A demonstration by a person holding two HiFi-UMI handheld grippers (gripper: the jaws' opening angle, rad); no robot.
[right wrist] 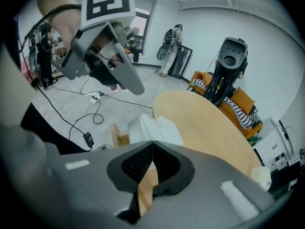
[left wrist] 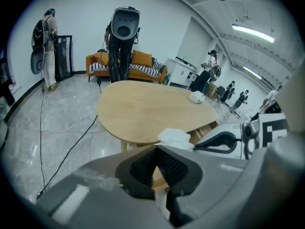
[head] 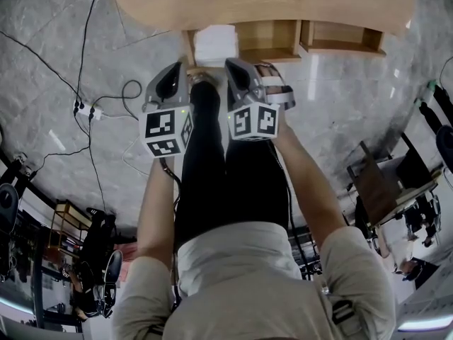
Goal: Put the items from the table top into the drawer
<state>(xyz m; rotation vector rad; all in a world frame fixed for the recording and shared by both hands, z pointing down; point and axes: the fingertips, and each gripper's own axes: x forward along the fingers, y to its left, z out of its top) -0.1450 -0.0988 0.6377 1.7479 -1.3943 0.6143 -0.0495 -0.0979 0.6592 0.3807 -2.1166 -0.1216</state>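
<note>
A white folded cloth [head: 216,44] lies in the left wooden drawer under the near edge of the oval wooden table [head: 248,2]. It shows just beyond the jaws in both gripper views [left wrist: 175,136] [right wrist: 152,127]. Two more open drawers [head: 272,40] [head: 342,37] look bare. A small white item [left wrist: 197,97] [right wrist: 261,176] rests at the table's far end. My left gripper [head: 182,66] [left wrist: 155,147] and right gripper [head: 233,62] [right wrist: 152,142] hover side by side short of the cloth. Both are shut with nothing between the pads.
Cables and a power strip [head: 88,108] lie on the marble floor to the left. Beyond the table stand a dark robot on a stand [left wrist: 123,37] and an orange sofa [left wrist: 143,61]. Several people stand in the background.
</note>
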